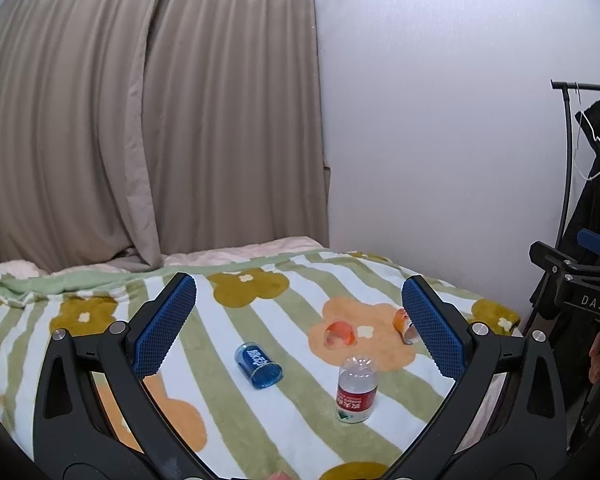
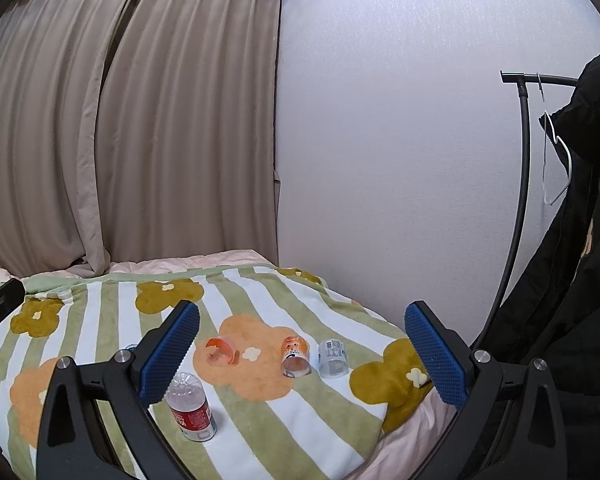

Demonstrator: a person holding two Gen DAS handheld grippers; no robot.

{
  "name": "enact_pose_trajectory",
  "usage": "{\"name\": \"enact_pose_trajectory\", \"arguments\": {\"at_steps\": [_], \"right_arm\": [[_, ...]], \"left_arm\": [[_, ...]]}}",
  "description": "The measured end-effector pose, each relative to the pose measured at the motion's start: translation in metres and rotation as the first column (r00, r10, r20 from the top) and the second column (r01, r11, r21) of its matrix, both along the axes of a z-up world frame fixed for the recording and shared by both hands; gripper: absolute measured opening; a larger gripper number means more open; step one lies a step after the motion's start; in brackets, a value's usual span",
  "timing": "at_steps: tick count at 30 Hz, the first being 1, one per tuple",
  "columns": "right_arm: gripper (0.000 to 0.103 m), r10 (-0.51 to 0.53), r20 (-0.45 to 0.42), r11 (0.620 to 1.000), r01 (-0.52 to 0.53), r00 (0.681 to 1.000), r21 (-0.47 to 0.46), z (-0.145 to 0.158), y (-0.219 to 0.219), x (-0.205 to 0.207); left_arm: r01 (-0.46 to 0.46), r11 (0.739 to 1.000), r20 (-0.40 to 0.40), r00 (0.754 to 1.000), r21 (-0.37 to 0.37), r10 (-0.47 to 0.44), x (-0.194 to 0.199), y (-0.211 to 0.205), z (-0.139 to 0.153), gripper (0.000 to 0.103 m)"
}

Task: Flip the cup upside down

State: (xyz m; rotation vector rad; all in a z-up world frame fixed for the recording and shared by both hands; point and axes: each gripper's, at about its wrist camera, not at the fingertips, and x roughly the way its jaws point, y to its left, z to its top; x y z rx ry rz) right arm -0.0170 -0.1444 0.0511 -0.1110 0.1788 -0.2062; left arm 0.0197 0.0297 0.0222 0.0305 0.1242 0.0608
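Observation:
Several small cups lie on a flowered blanket [image 1: 284, 432]. A blue cup [image 1: 258, 365] lies on its side mid-blanket. An orange translucent cup [image 1: 340, 334] [image 2: 222, 350] lies on the orange flower. An orange printed cup [image 1: 405, 325] [image 2: 295, 356] lies on its side, and a clear cup [image 2: 333, 358] lies beside it. A cut clear bottle with a red label [image 1: 357, 390] [image 2: 191, 406] stands mouth down. My left gripper [image 1: 300, 328] is open and empty above the blanket. My right gripper [image 2: 302, 354] is open and empty, also seen at the left wrist view's right edge [image 1: 576, 280].
Beige curtains [image 1: 140, 120] hang behind the bed and a white wall [image 1: 440, 120] stands to the right. A black clothes rack [image 2: 520, 200] with a dark coat [image 2: 572, 280] stands at the right. The blanket's edge drops off at the front right.

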Motion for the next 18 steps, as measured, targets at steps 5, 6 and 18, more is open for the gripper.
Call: {"name": "enact_pose_trajectory", "arguments": {"at_steps": [5,6,18], "right_arm": [[0.102,0.001,-0.002,1.0,-0.001,1.0,0.009,-0.0001,-0.0003,0.0001],[0.102,0.002,-0.003,1.0,-0.002,1.0,0.011,-0.0002,-0.0001,0.0002],[0.102,0.01,-0.008,1.0,-0.009,1.0,0.02,0.0005,0.0004,0.0001]], "left_arm": [[-0.024,0.999,0.028,0.999,0.045,0.023,-0.0054,-0.0079,0.0007,0.103],[-0.022,0.999,0.03,0.999,0.047,0.021,-0.0057,-0.0087,0.0011,0.103],[0.002,0.999,0.041,0.999,0.035,-0.004,-0.0076,-0.0097,0.002,0.103]]}}
